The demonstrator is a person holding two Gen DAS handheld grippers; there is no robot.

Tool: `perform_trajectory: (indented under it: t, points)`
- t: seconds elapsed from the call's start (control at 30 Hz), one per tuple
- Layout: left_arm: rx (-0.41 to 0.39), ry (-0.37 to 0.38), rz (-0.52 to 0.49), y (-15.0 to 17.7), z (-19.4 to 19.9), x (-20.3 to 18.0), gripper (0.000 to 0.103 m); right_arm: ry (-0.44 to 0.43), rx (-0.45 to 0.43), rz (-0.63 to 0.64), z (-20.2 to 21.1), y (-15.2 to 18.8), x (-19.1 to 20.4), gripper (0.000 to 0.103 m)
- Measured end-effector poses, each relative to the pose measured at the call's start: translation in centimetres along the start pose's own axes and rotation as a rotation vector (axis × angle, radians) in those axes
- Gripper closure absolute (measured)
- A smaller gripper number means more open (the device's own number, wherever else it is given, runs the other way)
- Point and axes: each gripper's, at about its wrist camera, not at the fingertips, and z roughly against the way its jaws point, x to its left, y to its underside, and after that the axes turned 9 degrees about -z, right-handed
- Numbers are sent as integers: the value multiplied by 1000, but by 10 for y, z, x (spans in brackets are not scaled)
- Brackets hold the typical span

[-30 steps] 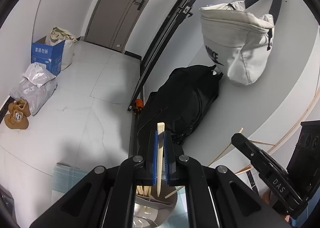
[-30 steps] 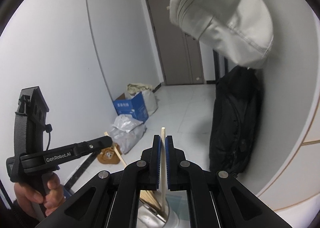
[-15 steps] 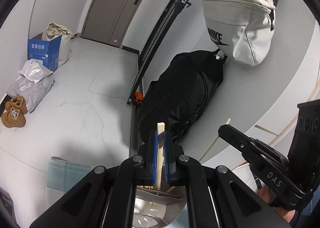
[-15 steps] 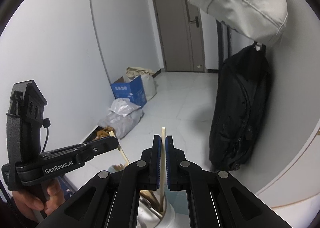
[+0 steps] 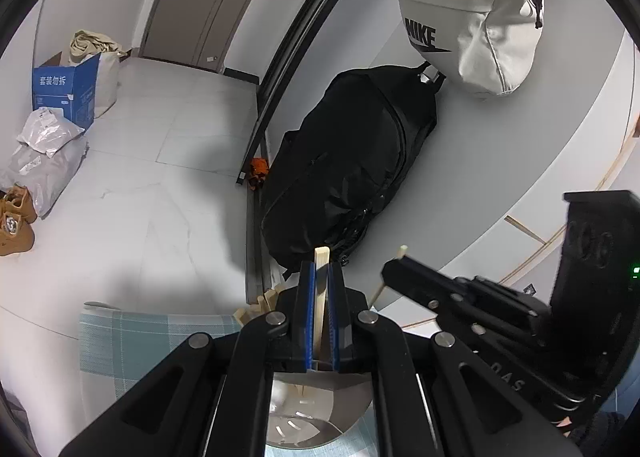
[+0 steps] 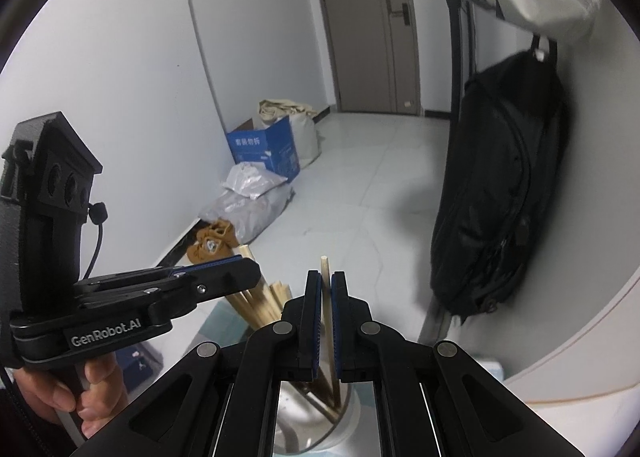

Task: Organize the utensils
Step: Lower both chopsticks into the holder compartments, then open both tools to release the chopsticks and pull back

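The left tool (image 5: 319, 289) is clamped on a flat wooden chopstick (image 5: 320, 297), which stands upright between the blue pads (image 5: 308, 313) with its squared tip poking above them. Its lower end reaches down toward a metal holder (image 5: 316, 417) (slotted at the bottom) sitting on a pale blue checked cloth (image 5: 132, 341). More wooden chopsticks (image 5: 260, 305) lean out of the holder at its left rim.

The right tool (image 6: 327, 289) is likewise closed on a round chopstick (image 6: 326, 281), whose lower end runs down into the same holder (image 6: 316, 417), beside the other sticks (image 6: 260, 305) fanned toward the left. From the right wrist camera, a hand (image 6: 76, 397) grips the left tool's handle at the lower left.

Behind, a black bag (image 5: 348, 169) and a white bag (image 5: 472, 25) hang against the wall, with a blue box (image 5: 66, 93) on the floor.
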Motion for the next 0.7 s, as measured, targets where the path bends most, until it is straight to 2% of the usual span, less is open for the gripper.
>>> perform_trajectory:
  t: [0.4, 0.7]
  points:
    - [42, 43, -20, 3, -2, 2, 101, -29, 84, -87, -21, 14, -10, 96]
    - [84, 67, -47, 6, -5, -4, 101, -52, 79, -175, -7, 21, -25, 95]
